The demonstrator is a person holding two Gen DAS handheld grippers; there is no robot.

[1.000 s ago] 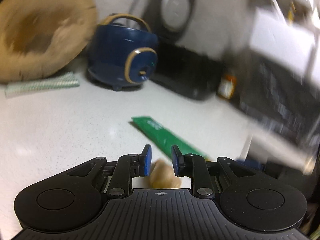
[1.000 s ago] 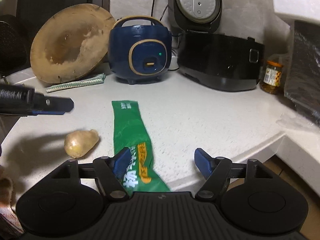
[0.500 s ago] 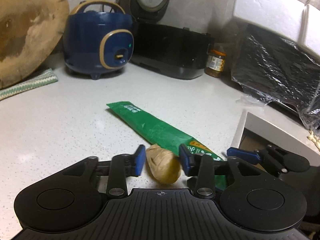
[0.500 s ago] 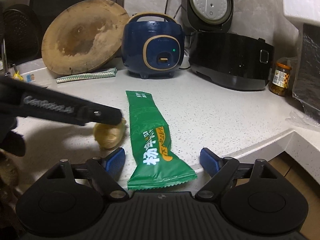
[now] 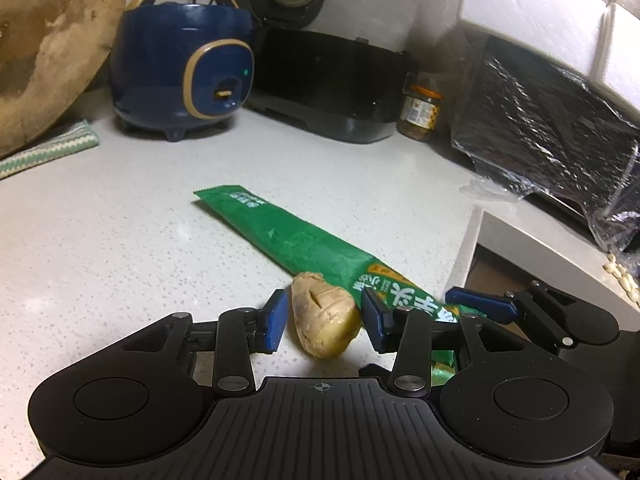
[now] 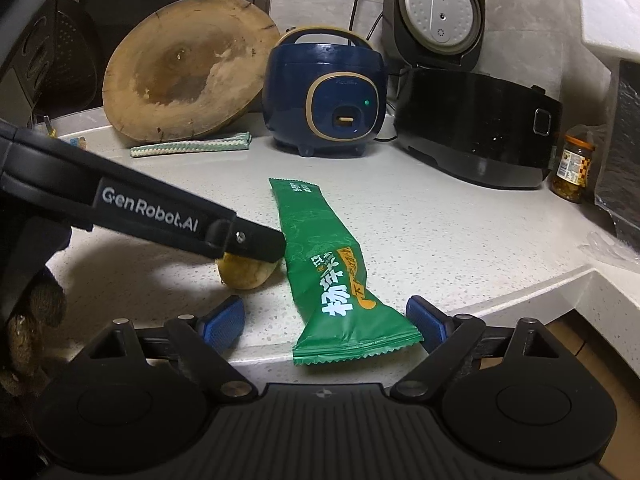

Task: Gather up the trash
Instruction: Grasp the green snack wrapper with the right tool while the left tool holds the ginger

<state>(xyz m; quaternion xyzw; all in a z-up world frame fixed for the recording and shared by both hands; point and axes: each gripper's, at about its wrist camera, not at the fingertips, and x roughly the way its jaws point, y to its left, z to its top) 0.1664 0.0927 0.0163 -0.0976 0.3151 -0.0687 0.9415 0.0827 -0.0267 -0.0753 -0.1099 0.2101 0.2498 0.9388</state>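
lying on the speckled counter point(image 5: 100, 240), one yellowish lump of food scrap point(image 5: 324, 320) is bracketed by the left gripper point(image 5: 325, 318), whose jaws, just opened, stand clear of it. one green snack wrapper point(image 6: 324, 264) touches the scrap, its near end between the right gripper point(image 6: 326, 322), jaws just widened, nothing clamped. each piece is best squeezed centrally, pads kept level. two rice cookers, one jar and one chopping board are counted behind.
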